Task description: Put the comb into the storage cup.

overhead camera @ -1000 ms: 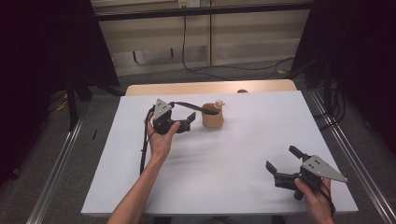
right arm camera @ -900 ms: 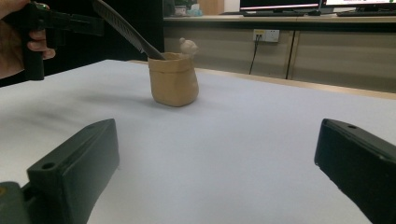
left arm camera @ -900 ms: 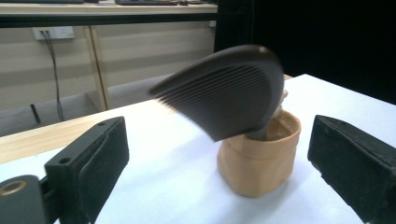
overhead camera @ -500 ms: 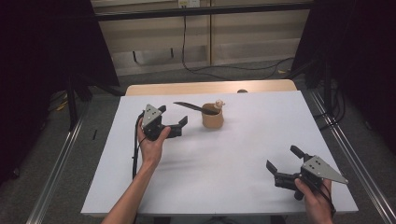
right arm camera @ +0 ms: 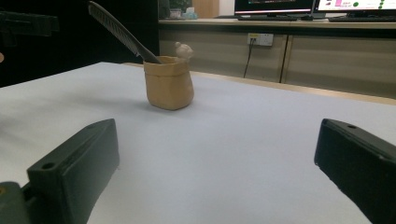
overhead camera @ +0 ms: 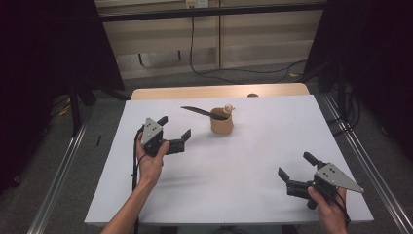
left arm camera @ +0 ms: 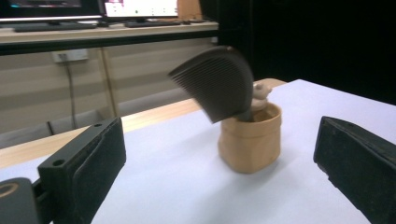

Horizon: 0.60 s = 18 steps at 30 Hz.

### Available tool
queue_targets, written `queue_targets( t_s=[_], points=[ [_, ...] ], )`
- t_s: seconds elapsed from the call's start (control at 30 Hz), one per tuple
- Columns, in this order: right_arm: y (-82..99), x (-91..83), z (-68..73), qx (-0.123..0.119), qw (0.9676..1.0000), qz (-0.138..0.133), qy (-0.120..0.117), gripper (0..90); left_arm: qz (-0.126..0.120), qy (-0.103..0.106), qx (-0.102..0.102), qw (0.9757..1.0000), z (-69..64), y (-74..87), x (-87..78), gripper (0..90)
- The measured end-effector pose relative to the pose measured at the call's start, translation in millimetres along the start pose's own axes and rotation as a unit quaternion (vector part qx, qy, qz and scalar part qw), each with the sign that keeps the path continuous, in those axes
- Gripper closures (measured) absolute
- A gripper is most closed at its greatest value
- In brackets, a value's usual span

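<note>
Tan pouch (overhead camera: 221, 126): upright on white table (overhead camera: 253, 195), dark comb (overhead camera: 199, 112) leaned inside.
Left gripper (overhead camera: 176, 132): jaws spread, nothing held, near pouch.
Right gripper (overhead camera: 296, 166): jaws spread, nothing held, well apart.

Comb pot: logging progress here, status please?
Left gripper open, short of pot. Right gripper open, idle. Comb leaning in pot. Path clear.

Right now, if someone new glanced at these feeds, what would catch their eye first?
Probably the tan pouch standing alone toward the far middle of the white table, with a dark comb jutting out of it to the left. Next, the left gripper open just left of it, and the right gripper open near the front right corner.
</note>
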State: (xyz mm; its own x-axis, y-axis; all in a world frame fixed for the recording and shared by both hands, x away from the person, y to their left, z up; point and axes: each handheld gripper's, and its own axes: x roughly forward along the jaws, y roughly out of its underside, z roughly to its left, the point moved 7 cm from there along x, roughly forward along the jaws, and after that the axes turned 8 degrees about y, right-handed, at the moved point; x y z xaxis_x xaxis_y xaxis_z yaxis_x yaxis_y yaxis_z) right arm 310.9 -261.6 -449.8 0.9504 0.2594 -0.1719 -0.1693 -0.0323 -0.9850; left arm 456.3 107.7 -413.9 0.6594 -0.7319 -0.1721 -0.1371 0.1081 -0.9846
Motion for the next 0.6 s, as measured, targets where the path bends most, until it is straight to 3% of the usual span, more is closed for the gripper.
queue_targets(
  t_s=[0.13,0.2,0.4,0.6],
  points=[
    [0.2,-0.2,0.1,-0.002,1.0000,0.001,0.000,0.0,-0.013,-0.011,-0.023,0.9996,4.4,8.3,-7.8,2.3],
    [0.3,0.0,0.2,-0.002,1.0000,0.001,0.000,0.0,-0.007,-0.012,-0.027,0.9995,4.4,12.0,-11.3,2.0],
    [0.1,0.1,0.0,-0.002,1.0000,0.000,0.001,0.0,-0.011,-0.022,-0.003,0.9997,-4.9,15.5,-25.5,0.8],
    [-0.2,0.2,0.3,-0.003,1.0000,-0.001,0.004,0.0,-0.012,-0.018,-0.012,0.9997,-15.5,19.7,-37.5,1.0]
  ],
)
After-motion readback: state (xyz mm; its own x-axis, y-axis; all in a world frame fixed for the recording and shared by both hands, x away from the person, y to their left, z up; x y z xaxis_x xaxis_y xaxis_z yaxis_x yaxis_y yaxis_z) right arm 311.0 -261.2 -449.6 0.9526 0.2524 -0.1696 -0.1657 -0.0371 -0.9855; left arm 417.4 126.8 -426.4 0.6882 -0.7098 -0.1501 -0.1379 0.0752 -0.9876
